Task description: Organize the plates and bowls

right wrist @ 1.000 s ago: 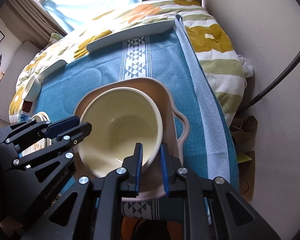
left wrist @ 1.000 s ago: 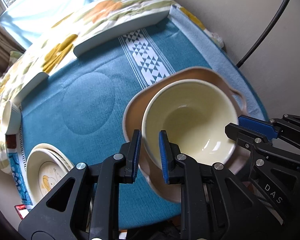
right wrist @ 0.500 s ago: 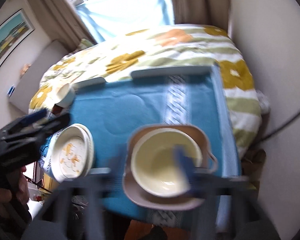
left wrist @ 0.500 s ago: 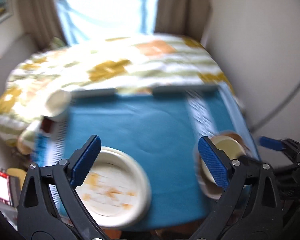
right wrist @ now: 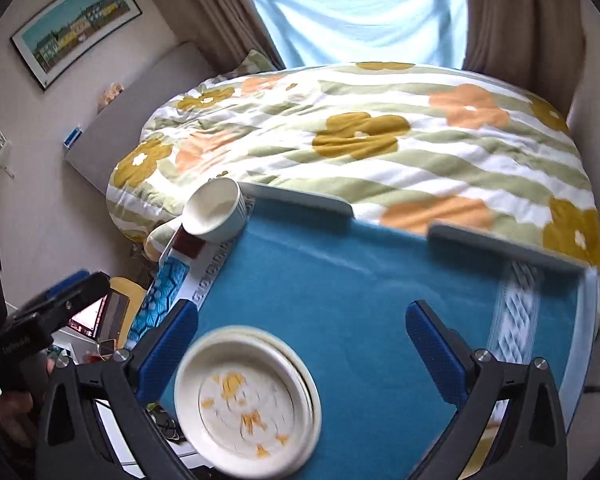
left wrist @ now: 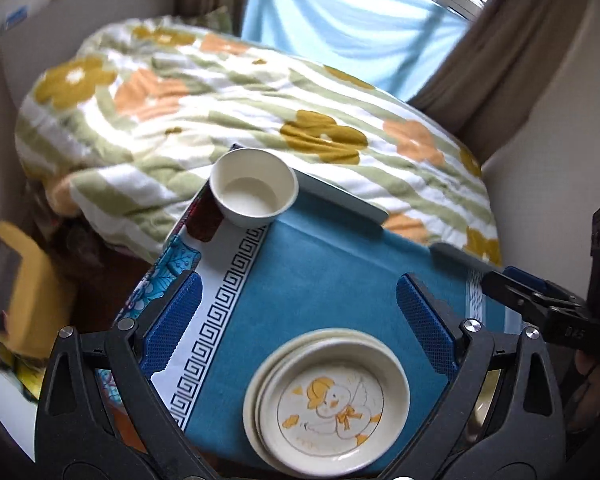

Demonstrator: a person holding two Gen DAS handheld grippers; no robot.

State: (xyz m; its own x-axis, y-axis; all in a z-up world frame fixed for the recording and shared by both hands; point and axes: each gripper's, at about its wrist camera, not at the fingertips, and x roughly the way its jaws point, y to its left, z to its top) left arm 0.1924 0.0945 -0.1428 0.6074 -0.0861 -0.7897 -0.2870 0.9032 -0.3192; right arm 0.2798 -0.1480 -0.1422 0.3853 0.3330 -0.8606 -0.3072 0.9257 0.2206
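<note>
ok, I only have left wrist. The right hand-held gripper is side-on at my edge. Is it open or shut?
Observer: Open wide. The right hand-held gripper holds nothing.
Operator: What's in front of it?
Observer: The plate stack, nearer its left finger. I can't tell if they touch.
Operator: And the cloth's right end?
Observer: A white patterned band crosses the blue cloth there.

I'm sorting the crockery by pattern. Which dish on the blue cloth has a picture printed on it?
The top plate of the near stack, with an orange cartoon duck. The small white bowl at the far corner is plain.
</note>
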